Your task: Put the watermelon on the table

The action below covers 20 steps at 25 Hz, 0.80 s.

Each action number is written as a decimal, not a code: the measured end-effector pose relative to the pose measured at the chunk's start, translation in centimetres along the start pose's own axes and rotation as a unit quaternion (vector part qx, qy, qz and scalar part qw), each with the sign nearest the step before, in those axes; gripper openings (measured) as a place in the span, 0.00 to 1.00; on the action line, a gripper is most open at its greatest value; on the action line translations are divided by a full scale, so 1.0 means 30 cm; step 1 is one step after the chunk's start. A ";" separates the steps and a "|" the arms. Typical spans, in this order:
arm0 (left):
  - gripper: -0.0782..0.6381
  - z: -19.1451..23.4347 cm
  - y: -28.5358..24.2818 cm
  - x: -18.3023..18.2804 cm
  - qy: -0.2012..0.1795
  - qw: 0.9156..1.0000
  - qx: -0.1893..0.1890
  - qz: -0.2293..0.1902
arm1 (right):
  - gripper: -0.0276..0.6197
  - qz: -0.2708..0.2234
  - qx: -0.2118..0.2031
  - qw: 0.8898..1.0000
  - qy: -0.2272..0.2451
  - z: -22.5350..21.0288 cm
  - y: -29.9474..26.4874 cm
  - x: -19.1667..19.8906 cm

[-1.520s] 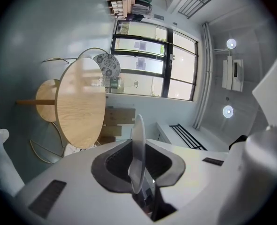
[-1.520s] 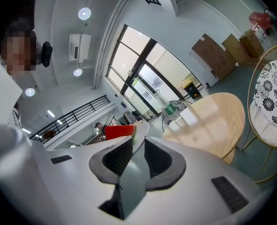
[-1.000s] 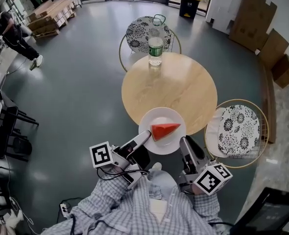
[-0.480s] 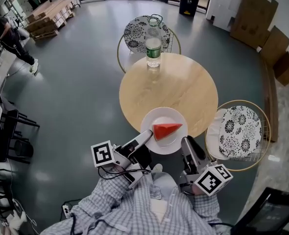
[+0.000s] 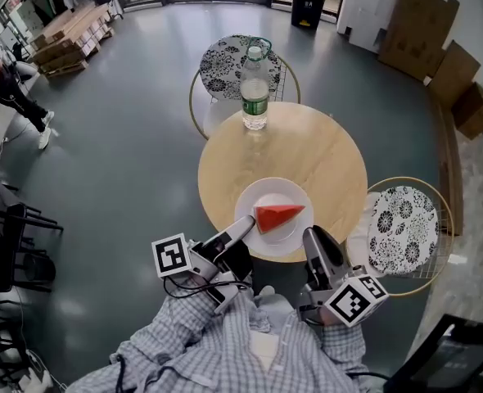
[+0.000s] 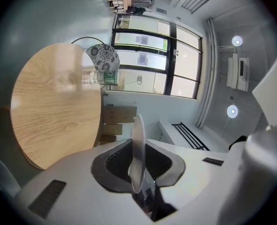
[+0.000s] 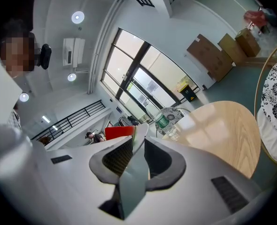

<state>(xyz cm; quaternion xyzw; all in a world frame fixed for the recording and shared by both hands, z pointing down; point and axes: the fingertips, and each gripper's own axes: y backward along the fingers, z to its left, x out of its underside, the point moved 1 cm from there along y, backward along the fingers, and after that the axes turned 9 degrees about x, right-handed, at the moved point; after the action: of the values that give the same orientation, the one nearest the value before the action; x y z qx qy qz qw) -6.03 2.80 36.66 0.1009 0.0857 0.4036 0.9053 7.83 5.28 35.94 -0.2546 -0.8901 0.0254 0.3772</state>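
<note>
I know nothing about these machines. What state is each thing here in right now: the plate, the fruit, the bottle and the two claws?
Plate: held at its rim from both sides, over the table's near edge.
Watermelon slice: lying on the plate.
Bottle: upright on the table's far side.
Left gripper: shut on the plate's rim.
Right gripper: shut on the plate's rim.

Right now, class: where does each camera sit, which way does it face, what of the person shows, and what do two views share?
Head view: on the person's head, facing steeply down at table, plate and watermelon slice; shows shirt, left gripper, right gripper.
Left gripper view: on that gripper, along its jaws shut on the plate rim, across the table.
Right gripper view: likewise, jaws shut on the plate.
Shared: both gripper views show the bottle.
</note>
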 end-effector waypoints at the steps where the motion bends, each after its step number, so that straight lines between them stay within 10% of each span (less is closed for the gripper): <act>1: 0.19 0.000 -0.009 -0.021 0.000 1.000 0.002 0.003 | 0.17 -0.002 0.004 1.000 0.001 0.003 -0.020 -0.005; 20: 0.19 0.090 -0.122 -0.265 0.035 0.998 -0.006 0.060 | 0.17 -0.014 0.083 0.996 -0.029 -0.020 -0.253 -0.007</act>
<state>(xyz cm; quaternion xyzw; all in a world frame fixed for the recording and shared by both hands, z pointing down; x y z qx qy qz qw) -8.02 -5.84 38.93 0.0860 0.1090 0.4613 0.8763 5.08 -1.50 38.03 -0.2092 -0.8989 0.1007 0.3717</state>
